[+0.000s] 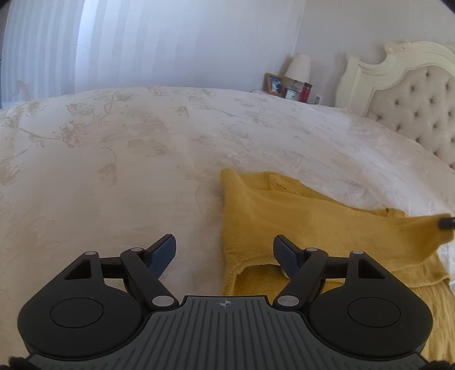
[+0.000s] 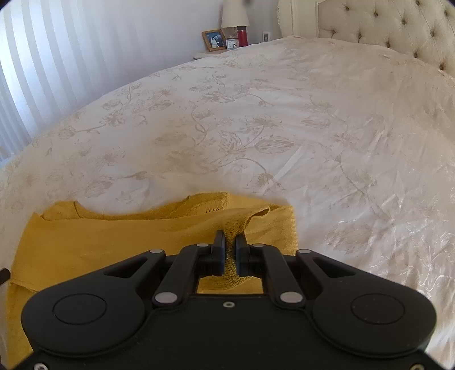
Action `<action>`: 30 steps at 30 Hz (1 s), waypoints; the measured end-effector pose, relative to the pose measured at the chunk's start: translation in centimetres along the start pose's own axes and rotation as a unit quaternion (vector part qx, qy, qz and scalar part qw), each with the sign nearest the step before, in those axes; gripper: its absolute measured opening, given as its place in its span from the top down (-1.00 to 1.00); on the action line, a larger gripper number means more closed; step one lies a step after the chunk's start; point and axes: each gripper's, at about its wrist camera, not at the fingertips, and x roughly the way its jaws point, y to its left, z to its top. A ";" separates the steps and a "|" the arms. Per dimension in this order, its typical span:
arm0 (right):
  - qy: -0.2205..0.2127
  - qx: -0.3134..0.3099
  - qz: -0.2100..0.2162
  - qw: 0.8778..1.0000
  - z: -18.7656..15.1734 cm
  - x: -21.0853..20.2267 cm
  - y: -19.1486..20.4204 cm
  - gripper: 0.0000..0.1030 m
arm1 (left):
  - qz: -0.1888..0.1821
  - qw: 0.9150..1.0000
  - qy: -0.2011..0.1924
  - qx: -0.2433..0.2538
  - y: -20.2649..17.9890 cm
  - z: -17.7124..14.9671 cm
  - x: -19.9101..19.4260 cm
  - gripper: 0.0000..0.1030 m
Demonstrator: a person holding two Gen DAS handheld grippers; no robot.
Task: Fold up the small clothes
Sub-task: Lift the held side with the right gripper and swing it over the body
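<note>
Right wrist view takes in most of a wide bed (image 2: 284, 113) under a cream floral bedspread, with a tufted headboard (image 2: 384, 25) at the far right. A mustard-yellow knit garment (image 2: 99, 242) lies on the near part of the bedspread, one layer doubled over another. The right gripper (image 2: 229, 250) has its jaws drawn nearly together on a ribbed edge of that garment, the yellow cloth pinched between the pads and pulled up into a small ridge.

In the left wrist view the left gripper (image 1: 224, 253) hangs with its jaws spread wide and nothing between them; its right finger sits over the garment's near edge, though whether it touches the cloth is hard to tell.

On the far nightstand stand a lamp (image 2: 234, 12), a framed photo (image 2: 213, 39), a red bottle (image 2: 242, 35) and a small clock (image 2: 232, 44).
</note>
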 end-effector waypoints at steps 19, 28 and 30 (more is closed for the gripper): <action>-0.122 -0.019 0.232 0.965 11.7 -9.7 14.3 0.74 | -0.178 0.961 -0.012 0.211 -10.2 -4.0 -0.5 -0.45; -0.120 -0.044 0.252 0.959 12.2 -10.1 16.7 0.74 | -0.074 0.983 0.029 0.165 -7.3 -2.9 4.3 -0.45; -0.117 -0.045 0.257 0.958 12.2 -10.0 17.0 0.74 | -0.058 0.996 0.028 0.063 -4.0 -2.3 4.1 -0.45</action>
